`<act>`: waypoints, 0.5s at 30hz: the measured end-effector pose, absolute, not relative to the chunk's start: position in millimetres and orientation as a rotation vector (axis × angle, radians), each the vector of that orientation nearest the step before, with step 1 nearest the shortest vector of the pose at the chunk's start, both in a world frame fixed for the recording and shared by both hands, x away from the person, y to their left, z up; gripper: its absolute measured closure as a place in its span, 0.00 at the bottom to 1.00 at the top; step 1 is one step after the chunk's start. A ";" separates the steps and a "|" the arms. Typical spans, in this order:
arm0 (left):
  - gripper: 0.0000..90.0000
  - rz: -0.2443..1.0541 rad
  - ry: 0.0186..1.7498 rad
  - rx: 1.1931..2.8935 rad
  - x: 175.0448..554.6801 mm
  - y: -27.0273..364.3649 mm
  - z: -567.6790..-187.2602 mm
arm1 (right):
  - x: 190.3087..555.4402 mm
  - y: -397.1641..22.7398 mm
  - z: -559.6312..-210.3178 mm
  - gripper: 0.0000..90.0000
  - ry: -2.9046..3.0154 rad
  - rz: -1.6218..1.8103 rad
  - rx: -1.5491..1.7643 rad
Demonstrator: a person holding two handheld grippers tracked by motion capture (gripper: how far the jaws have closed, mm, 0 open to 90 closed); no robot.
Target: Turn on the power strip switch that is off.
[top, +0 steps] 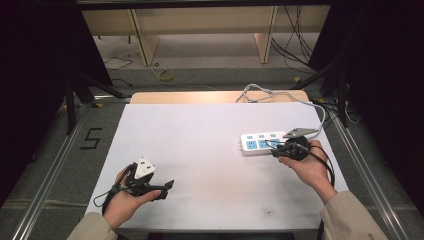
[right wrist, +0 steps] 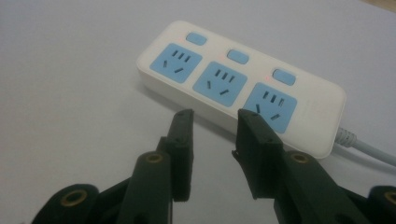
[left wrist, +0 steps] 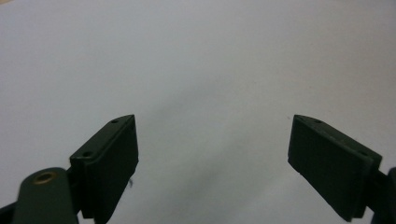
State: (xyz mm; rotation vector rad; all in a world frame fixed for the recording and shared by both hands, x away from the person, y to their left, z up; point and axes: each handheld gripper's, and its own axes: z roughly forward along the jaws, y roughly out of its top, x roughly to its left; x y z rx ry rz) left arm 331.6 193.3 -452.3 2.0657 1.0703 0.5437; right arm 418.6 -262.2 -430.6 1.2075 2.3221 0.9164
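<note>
White strip (right wrist: 243, 93) w/ 3 blue sockets & 3 blue buttons lies on the table's (top: 200, 150) right side, grey cord running off. R gripper (right wrist: 215, 119) just beside its near edge, jaws part open, holding nothing. L gripper (left wrist: 212, 140) at near left over bare table, jaws spread wide.

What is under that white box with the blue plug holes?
The power strip lies flat on the white table, near the open right tool. Its underside is covered, so nothing beneath it can be seen.
</note>
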 end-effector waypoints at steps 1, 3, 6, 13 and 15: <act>0.18 0.544 1.071 2.065 331.6 193.3 -452.3 | 417.2 -262.4 -430.4 0.74 2.325 0.914 1.208; 0.18 0.544 1.072 2.065 331.6 193.3 -452.4 | 414.7 -262.9 -430.5 0.73 2.322 0.926 1.210; 0.18 0.544 1.071 2.066 331.7 193.3 -452.4 | 410.5 -263.7 -430.6 0.71 2.328 0.937 1.210; 0.18 0.544 1.071 2.066 331.6 193.4 -452.4 | 398.4 -269.5 -431.8 0.66 2.329 0.982 1.206; 0.18 0.543 1.072 2.067 331.3 193.1 -452.4 | 395.2 -272.0 -432.0 0.65 2.329 0.984 1.205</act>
